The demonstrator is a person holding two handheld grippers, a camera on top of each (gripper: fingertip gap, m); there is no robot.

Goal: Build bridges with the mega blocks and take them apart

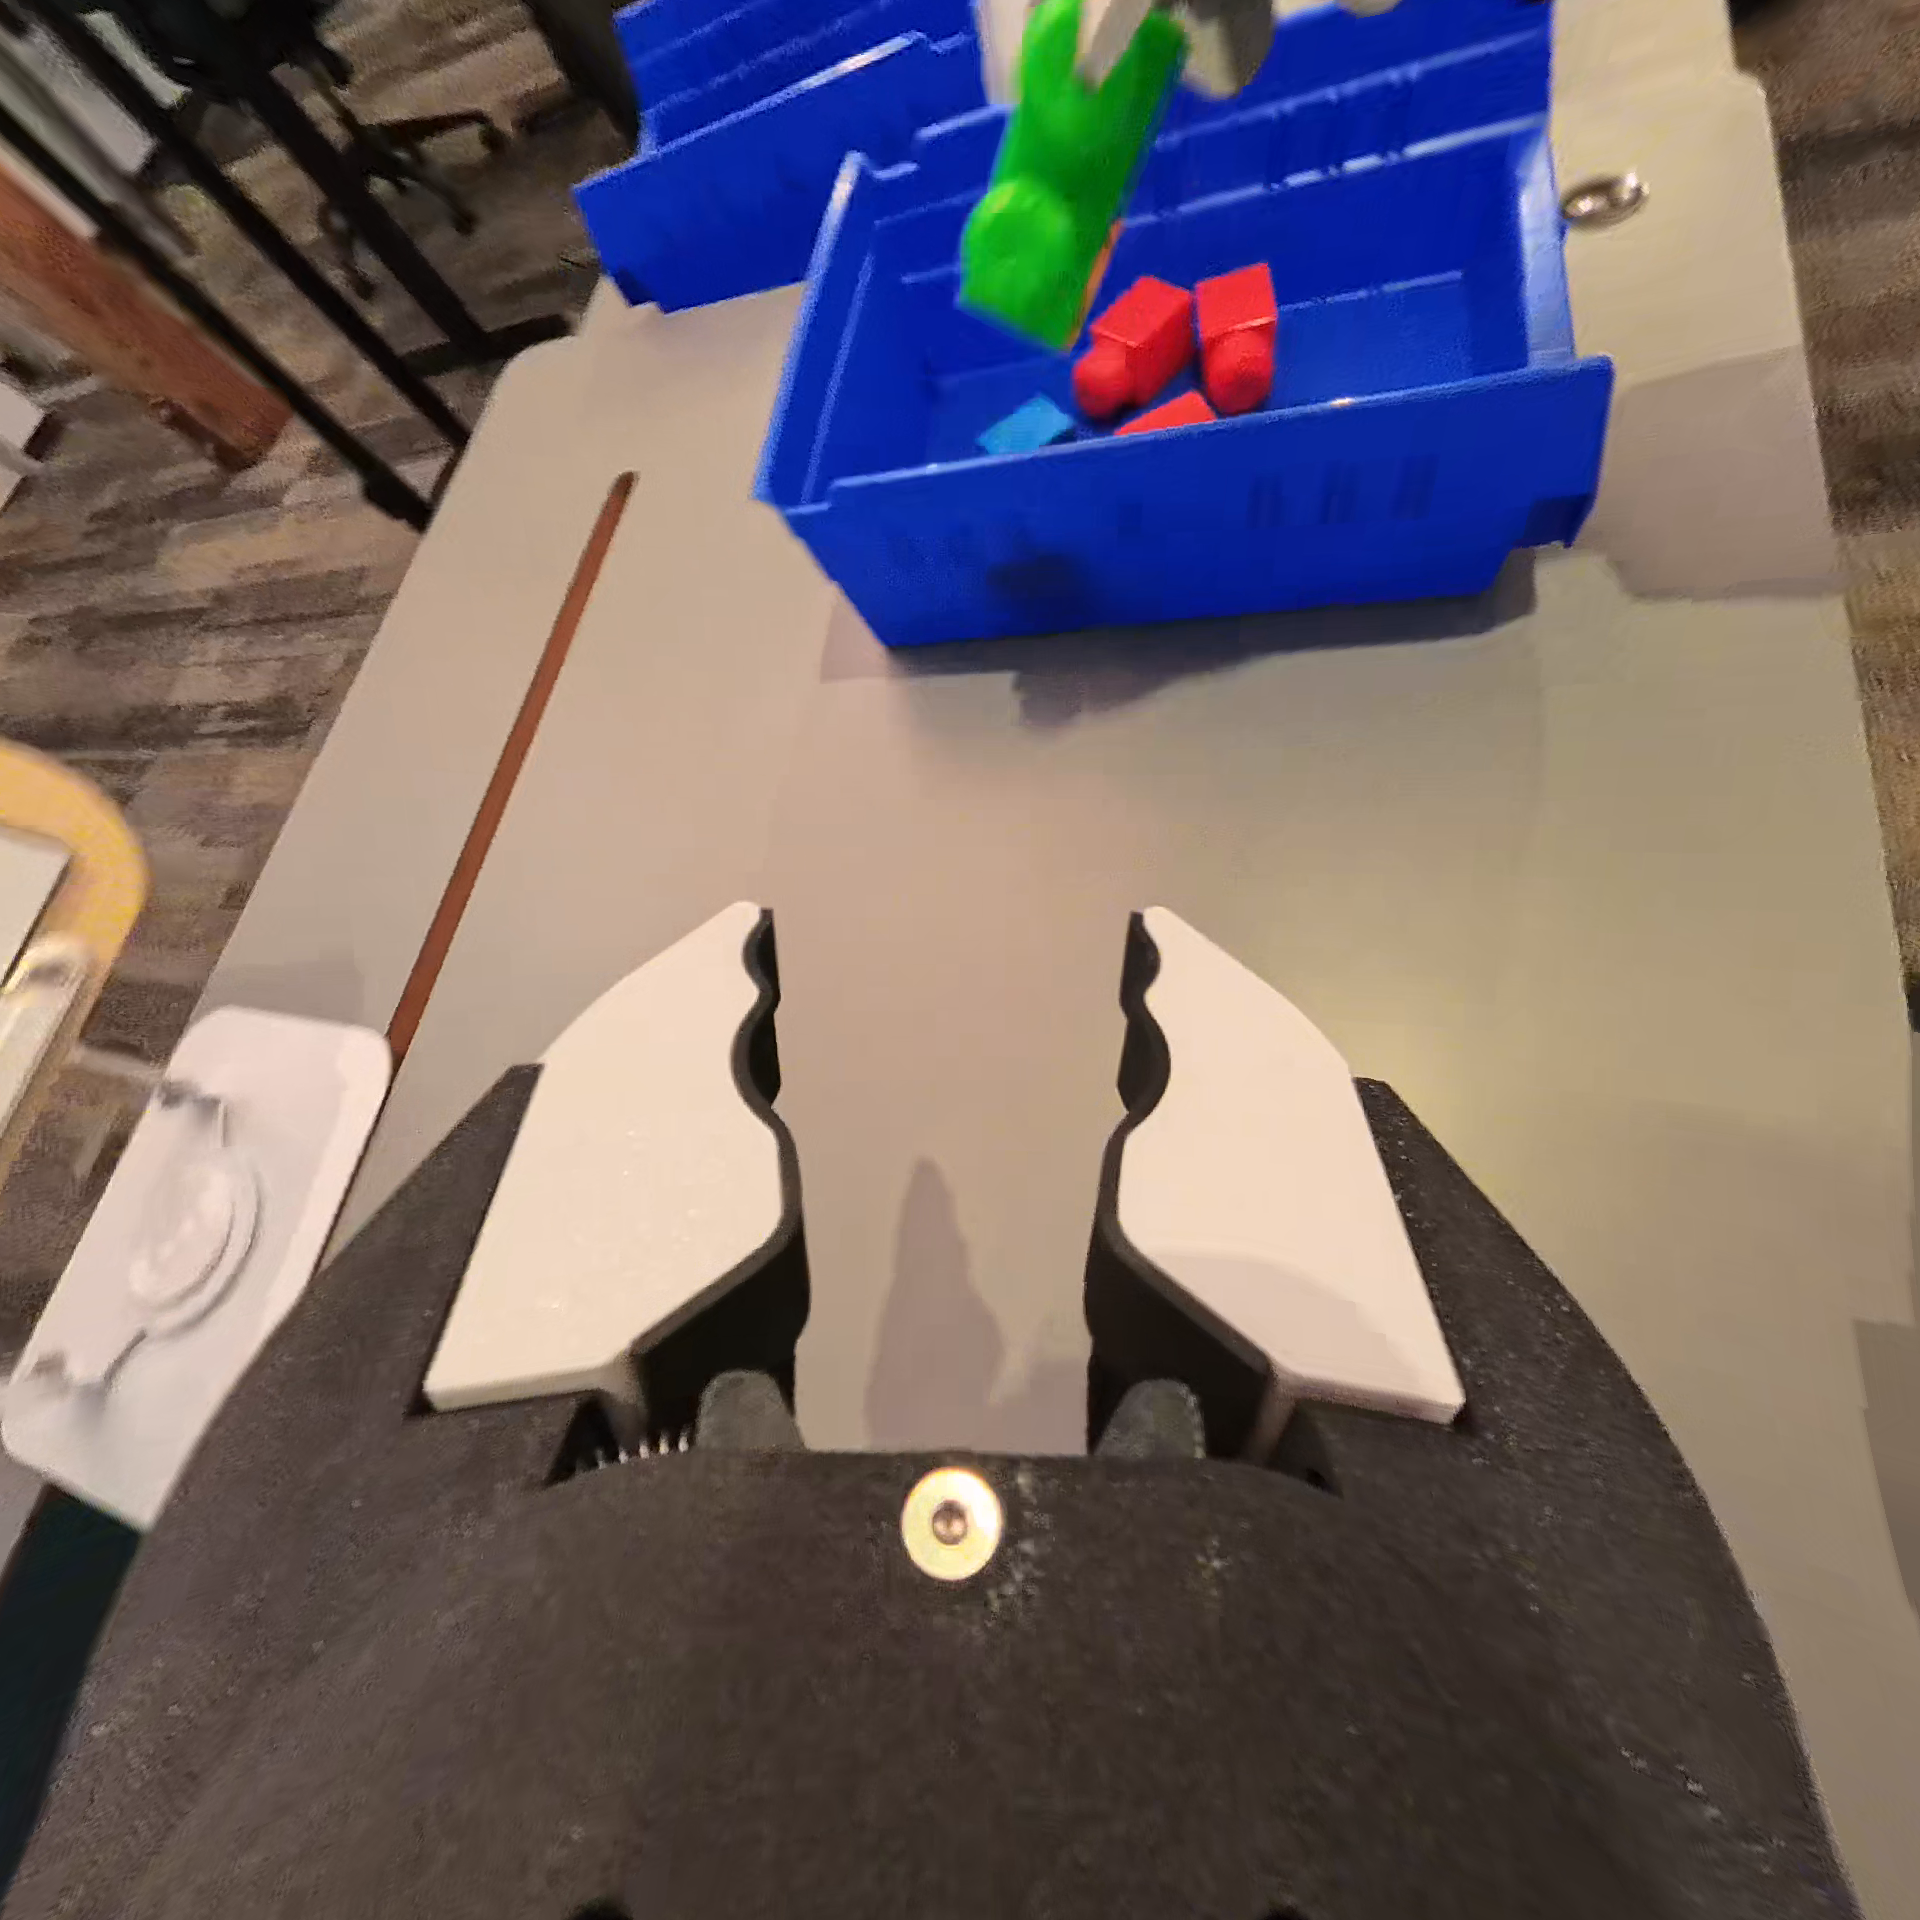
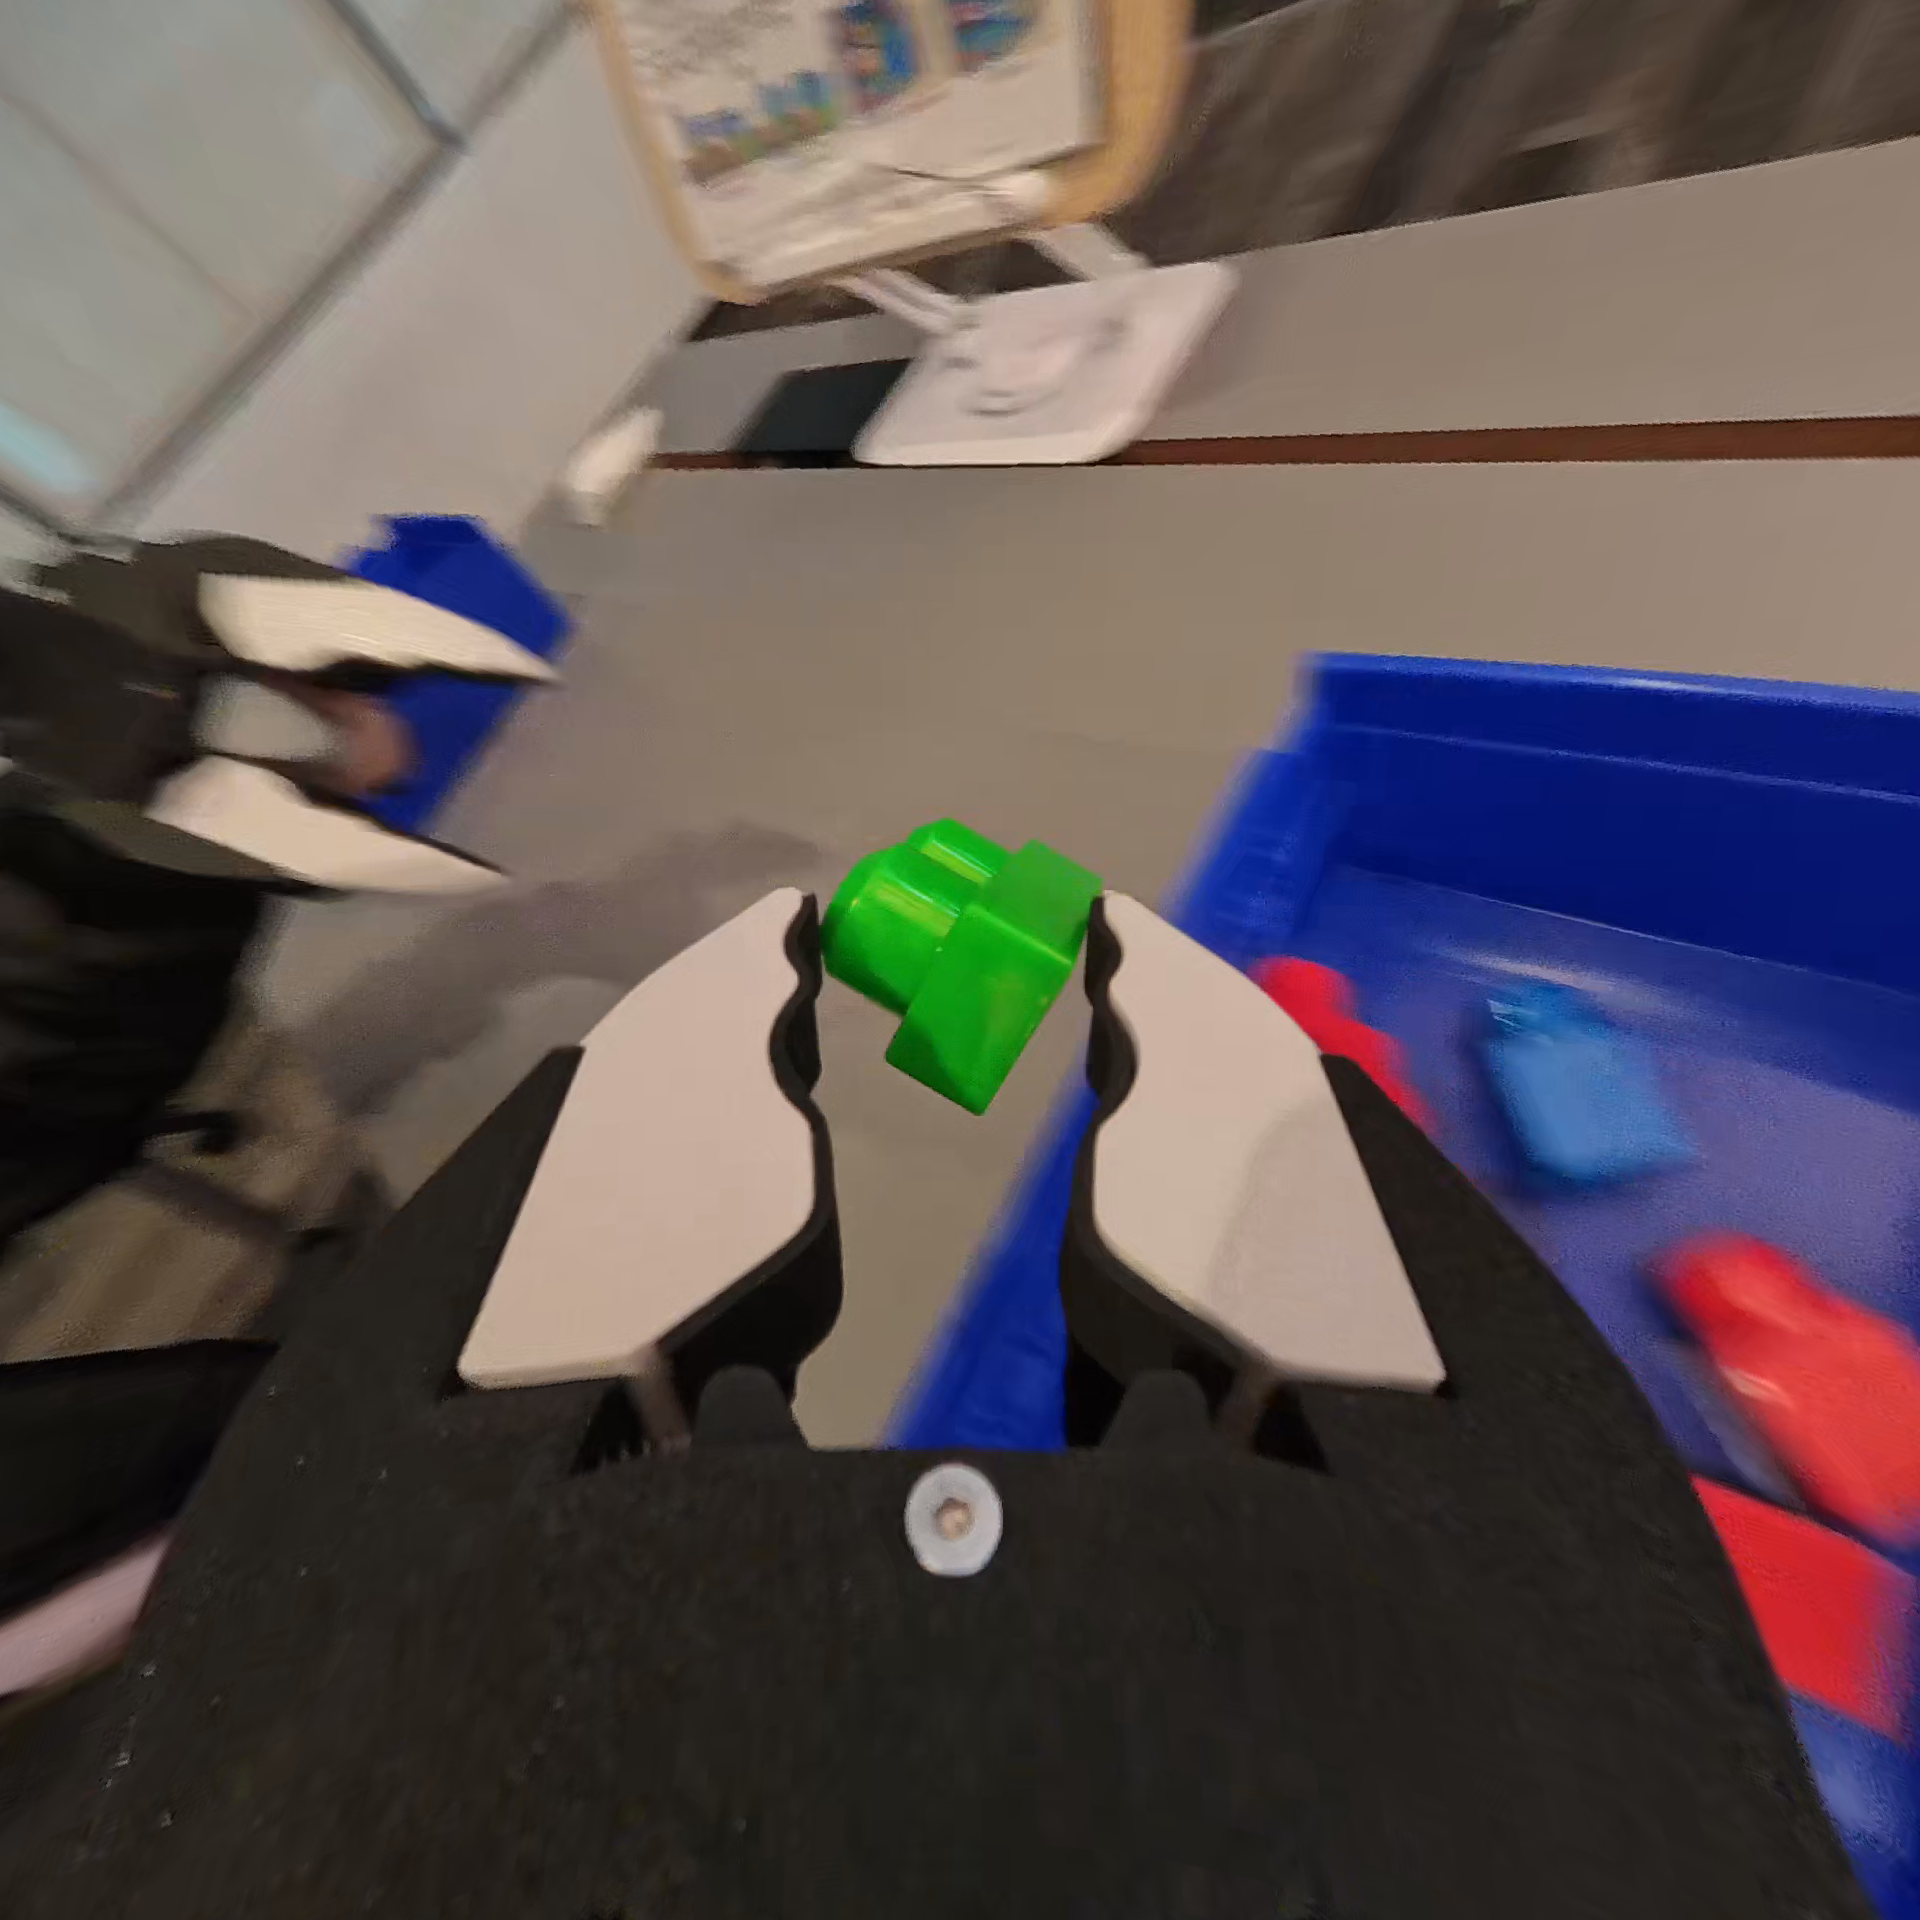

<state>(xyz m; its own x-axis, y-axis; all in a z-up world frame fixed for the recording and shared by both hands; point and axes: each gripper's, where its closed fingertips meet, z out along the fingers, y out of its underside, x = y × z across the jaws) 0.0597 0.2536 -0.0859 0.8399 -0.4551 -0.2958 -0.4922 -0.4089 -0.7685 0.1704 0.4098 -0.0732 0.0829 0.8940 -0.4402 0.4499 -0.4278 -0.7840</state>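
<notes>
The green block (image 2: 971,961) is sitting between the fingertips of the right gripper (image 2: 951,925), which is gripping it at a tilt, with its round stud pointing to the left finger. In the left wrist view the same green block (image 1: 1049,197) is hanging in the air above the near blue bin (image 1: 1195,551), held from above by the right gripper (image 1: 1132,42), and it looks blurred. Inside this bin 2 red blocks (image 1: 1179,338) are lying side by side, close to each other, and 1 light blue block (image 1: 1029,426) is lying near the front wall, beside another red piece (image 1: 1169,414). A second blue bin (image 1: 727,197) is standing behind the first one, to the left. The left gripper (image 1: 948,925) is hovering over the bare part of the grey table (image 1: 1351,831), well apart from the bins, with its jaws wide and nothing between them. In the right wrist view the left gripper (image 2: 520,769) is showing at the left edge, blurred. A white base with a clear holder (image 1: 197,1236) is sitting at the left edge of the table.
</notes>
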